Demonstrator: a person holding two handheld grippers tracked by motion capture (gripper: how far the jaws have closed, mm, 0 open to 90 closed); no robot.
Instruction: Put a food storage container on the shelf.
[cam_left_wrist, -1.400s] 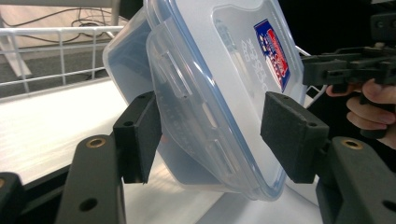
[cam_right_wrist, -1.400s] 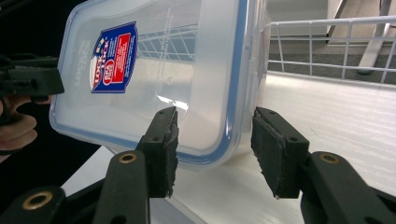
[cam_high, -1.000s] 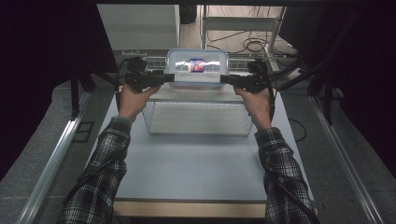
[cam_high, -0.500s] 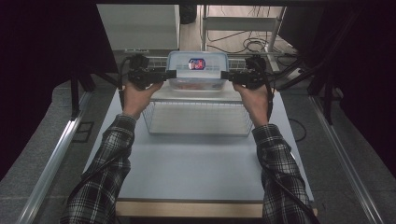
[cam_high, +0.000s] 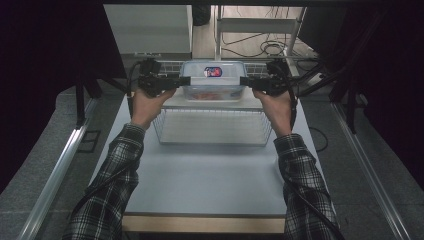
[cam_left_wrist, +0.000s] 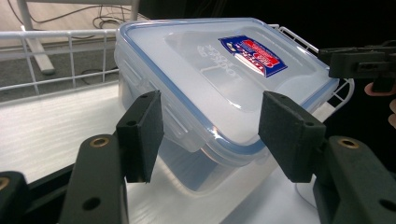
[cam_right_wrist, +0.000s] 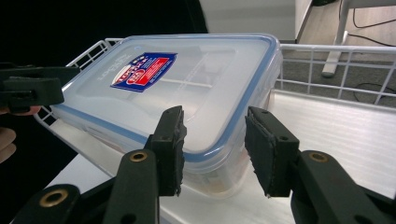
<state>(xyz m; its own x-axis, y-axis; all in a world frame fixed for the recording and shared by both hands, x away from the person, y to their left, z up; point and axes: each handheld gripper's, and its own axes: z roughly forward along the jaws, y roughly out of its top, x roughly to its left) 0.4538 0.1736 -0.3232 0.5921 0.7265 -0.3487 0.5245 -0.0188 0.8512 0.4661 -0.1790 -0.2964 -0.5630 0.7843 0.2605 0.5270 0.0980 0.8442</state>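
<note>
A clear plastic container (cam_high: 212, 82) with a blue-rimmed lid and a red and blue label hangs between my two grippers at the far side of the table. My left gripper (cam_high: 185, 80) meets its left end. In the left gripper view both pads of the left gripper (cam_left_wrist: 210, 133) touch a corner of the container (cam_left_wrist: 210, 79). My right gripper (cam_high: 245, 81) meets the right end. Its jaws (cam_right_wrist: 212, 149) have just been closing with a corner of the container (cam_right_wrist: 187, 88) between them; whether both pads press is unclear. I cannot tell if the container rests on the white surface below.
A wire basket (cam_high: 215, 111) stands on the pale table (cam_high: 210, 180) just in front of the container. White wire rails (cam_left_wrist: 46, 60) (cam_right_wrist: 336, 65) run beside it. Dark curtains flank the table, and cables lie on the floor behind.
The container sits slightly lower and nearer in the high view than a second ago. Both hands have stayed at its ends.
</note>
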